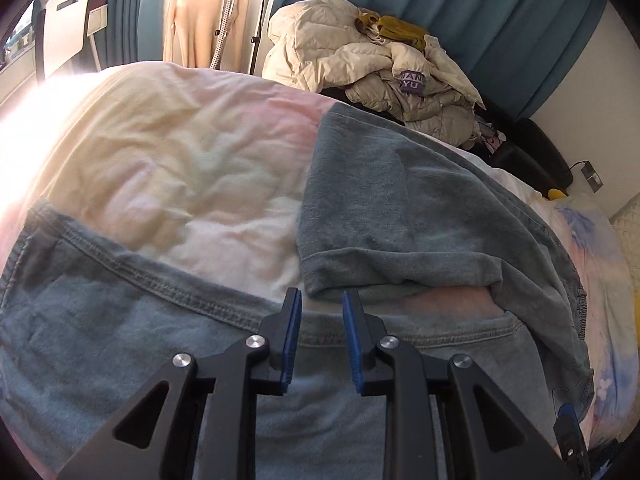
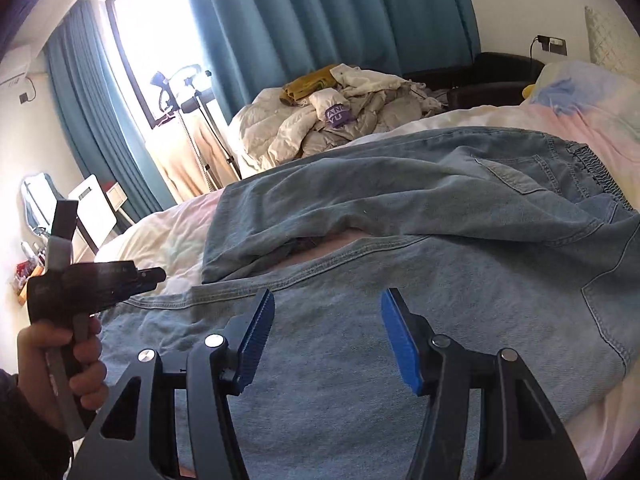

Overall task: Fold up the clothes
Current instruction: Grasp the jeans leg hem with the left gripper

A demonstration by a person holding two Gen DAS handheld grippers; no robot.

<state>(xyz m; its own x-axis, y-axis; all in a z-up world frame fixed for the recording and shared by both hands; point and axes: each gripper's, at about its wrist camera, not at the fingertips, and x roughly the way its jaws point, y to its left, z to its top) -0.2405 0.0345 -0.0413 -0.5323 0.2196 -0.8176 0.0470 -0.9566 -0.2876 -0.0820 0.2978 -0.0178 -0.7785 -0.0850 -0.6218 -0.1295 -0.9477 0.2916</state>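
Denim jeans (image 2: 400, 312) under parted tongs (image 2: 327, 336) (right)

Daylight from window (image 2: 160, 40), blown-out glare at left, fisheye-warped edges, seemingly slight softness.

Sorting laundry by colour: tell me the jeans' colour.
Light, faded blue denim jeans; clearest in the right wrist view.

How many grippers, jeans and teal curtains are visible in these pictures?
Grippers: 2, left gripper and right gripper
Jeans: 1
Teal curtains: 2, one right of the window and another left of it
Total: 5
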